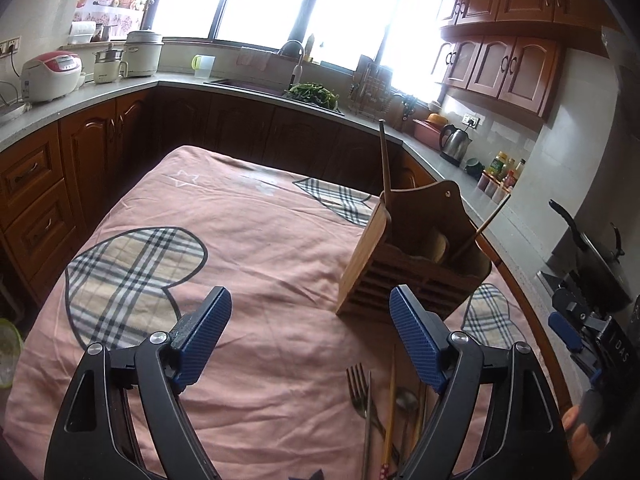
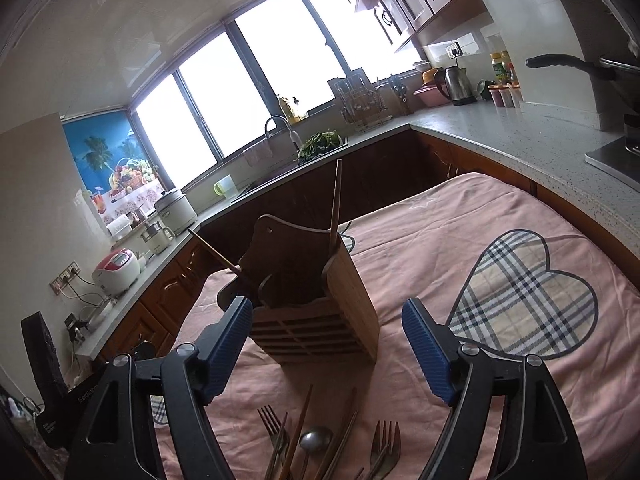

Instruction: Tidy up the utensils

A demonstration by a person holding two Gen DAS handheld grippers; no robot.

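Note:
A wooden utensil holder [image 1: 416, 256] stands on the pink cloth; it also shows in the right wrist view [image 2: 312, 300]. Two chopsticks [image 1: 386, 160] stick up out of it, one upright and one leaning. Loose forks [image 1: 360, 390], a spoon [image 1: 406, 400] and chopsticks [image 1: 389, 412] lie on the cloth near the front edge; the right wrist view shows them too [image 2: 316, 438]. My left gripper [image 1: 310, 340] is open and empty, left of the holder. My right gripper [image 2: 326, 346] is open and empty, just in front of the holder, above the loose utensils. The right gripper also shows at the left view's right edge [image 1: 576, 332].
The table [image 1: 240, 240] is covered by a pink cloth with plaid hearts. Kitchen counters [image 2: 520, 136] wrap around it, with rice cookers [image 1: 52, 76], a sink [image 1: 304, 92], a dish rack, a kettle [image 1: 454, 144], bottles and a pan [image 1: 592, 256] on the stove.

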